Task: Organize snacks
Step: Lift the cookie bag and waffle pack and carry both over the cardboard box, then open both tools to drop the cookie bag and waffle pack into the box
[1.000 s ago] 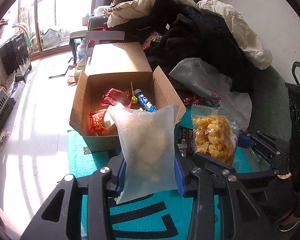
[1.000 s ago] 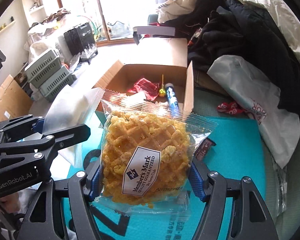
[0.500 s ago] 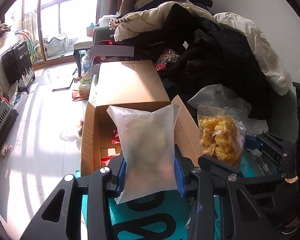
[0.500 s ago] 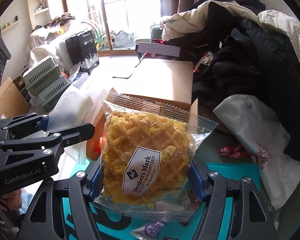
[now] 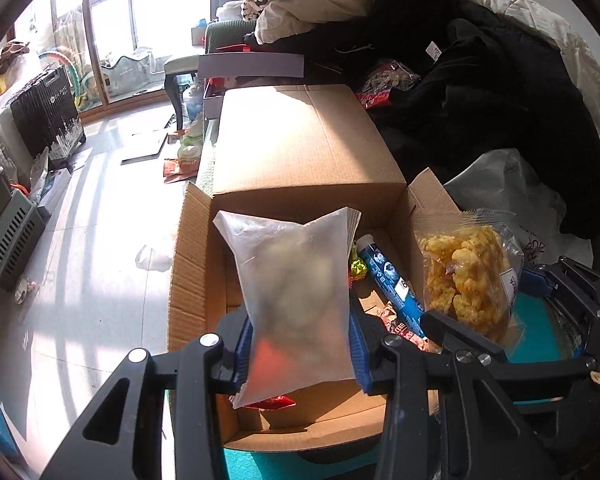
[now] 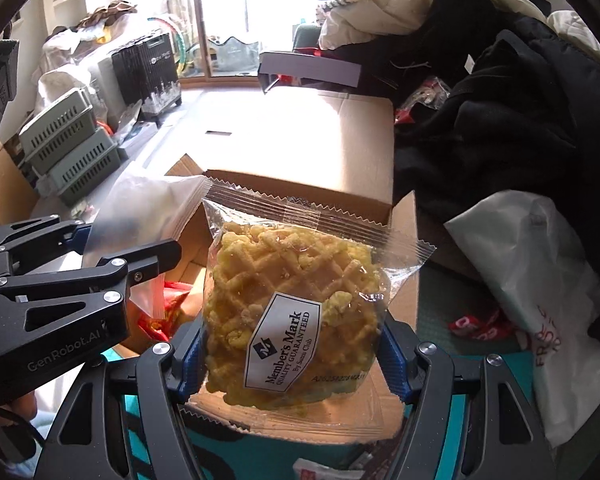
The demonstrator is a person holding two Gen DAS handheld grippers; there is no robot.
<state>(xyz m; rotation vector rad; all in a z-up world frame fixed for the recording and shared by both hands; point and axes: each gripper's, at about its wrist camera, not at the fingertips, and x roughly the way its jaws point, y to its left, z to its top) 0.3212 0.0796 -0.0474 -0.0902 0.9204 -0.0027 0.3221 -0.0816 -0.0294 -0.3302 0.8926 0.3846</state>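
Cardboard box (image 5: 308,148), blue tube (image 5: 392,280), red wrappers (image 5: 400,326) inside

Frosted pouch (image 5: 296,300) and yellow waffle-snack pack (image 6: 292,316), upright above open carton (image 5: 300,152)

**Hard daylight, fisheye edges**

Sun pours through the window (image 5: 112,12) and blows out the floor (image 5: 100,216) and the box flap (image 5: 300,136) — glare in both views. The dark clothes (image 5: 480,100) lose detail; frame corners are vignetted black, lines bending outward.
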